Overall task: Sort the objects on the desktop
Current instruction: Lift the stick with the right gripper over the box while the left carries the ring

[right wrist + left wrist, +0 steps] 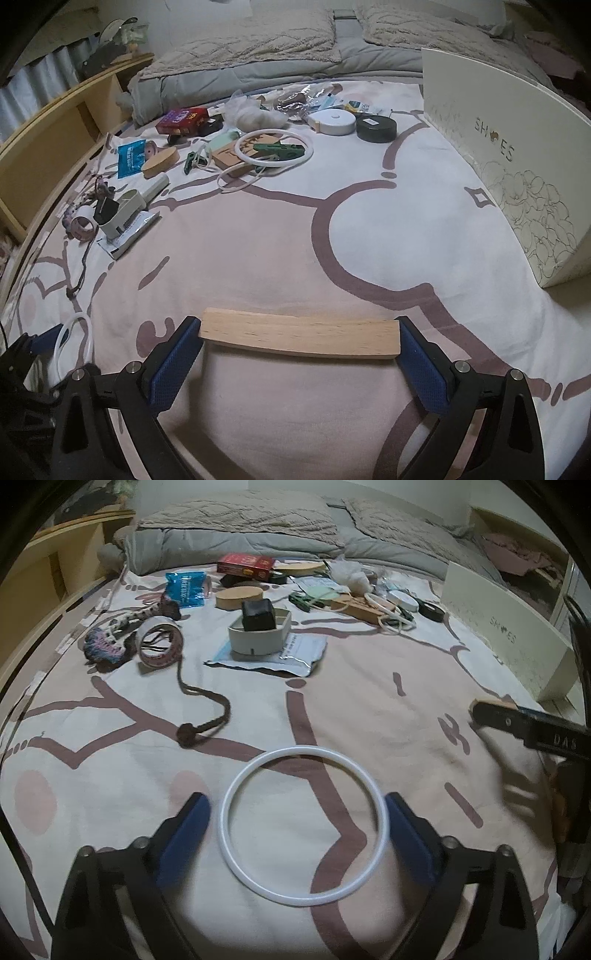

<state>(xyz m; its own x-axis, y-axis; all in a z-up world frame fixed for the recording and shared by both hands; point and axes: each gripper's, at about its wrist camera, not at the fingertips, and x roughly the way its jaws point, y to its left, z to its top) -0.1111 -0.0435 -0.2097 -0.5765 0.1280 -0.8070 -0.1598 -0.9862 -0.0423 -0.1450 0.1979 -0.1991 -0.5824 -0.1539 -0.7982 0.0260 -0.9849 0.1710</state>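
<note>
A thin white ring (303, 750) lies flat on the patterned bedsheet between the blue pads of my left gripper (295, 808). The right pad sits at the ring's rim, while the left pad stands a little off it, so the gripper is open. In the right wrist view a pale wooden block (299, 336) spans my right gripper (300, 332), with each end against a pad; the gripper is shut on it. The same block's end (493, 702) shows at the right edge of the left wrist view. The ring (89, 338) appears at the lower left of the right wrist view.
A white shoe box (517, 155) stands along the right side. Clutter lies further back: a tape roll (159, 642), a grey tray holding a black cube (258, 638), a red box (245, 565), a black tin (376, 129), another white ring (275, 160). A folded duvet (240, 535) lies behind.
</note>
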